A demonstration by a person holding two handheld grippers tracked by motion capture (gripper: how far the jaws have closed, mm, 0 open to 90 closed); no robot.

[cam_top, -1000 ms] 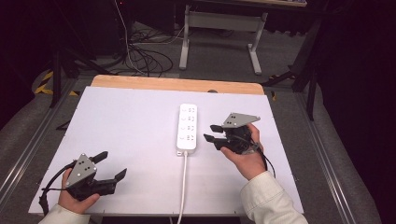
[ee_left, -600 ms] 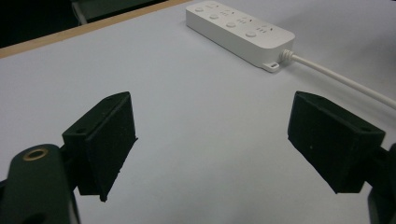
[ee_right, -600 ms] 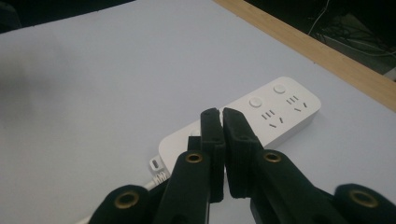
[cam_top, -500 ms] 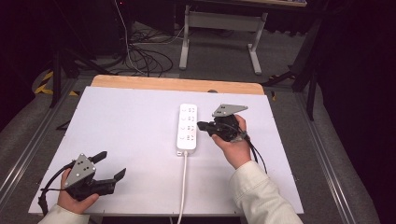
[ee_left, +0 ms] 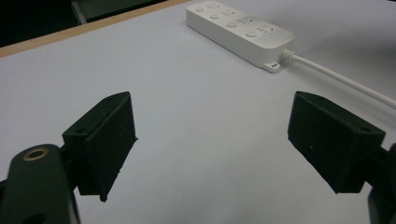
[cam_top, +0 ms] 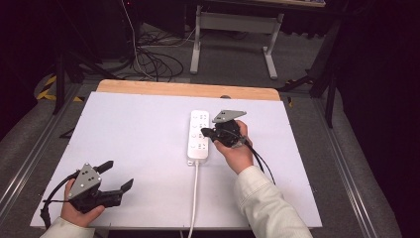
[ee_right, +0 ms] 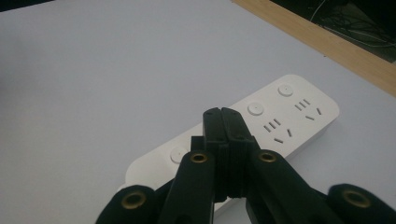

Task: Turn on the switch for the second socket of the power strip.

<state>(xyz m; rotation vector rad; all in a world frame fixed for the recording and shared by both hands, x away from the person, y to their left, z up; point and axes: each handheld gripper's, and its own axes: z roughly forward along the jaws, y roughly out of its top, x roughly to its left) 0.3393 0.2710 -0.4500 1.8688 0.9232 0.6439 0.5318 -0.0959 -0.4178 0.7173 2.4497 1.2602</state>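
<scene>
A white power strip (cam_top: 198, 130) lies lengthwise at the middle of the white table top (cam_top: 124, 134), and its white cable (cam_top: 194, 198) runs to the near edge. My right gripper (cam_top: 205, 133) is shut, its jaws pressed together with nothing between them. The tips hang over the strip's top face (ee_right: 299, 116) near a round button (ee_right: 256, 108); whether they touch it I cannot tell. My left gripper (cam_top: 118, 174) rests at the near left corner, open and holding nothing. In the left gripper view the strip (ee_left: 240, 28) lies well beyond the wide-apart jaws.
A wooden strip (cam_top: 188, 89) borders the table's far edge. Beyond it, on the floor, lie tangled cables (cam_top: 148, 59) and the legs of a grey desk frame (cam_top: 233, 29). Metal rails run along both sides of the table.
The right gripper has moved left and down from beside the strip to over it. Its jaws, apart a second ago, have closed. The left gripper has stayed put.
</scene>
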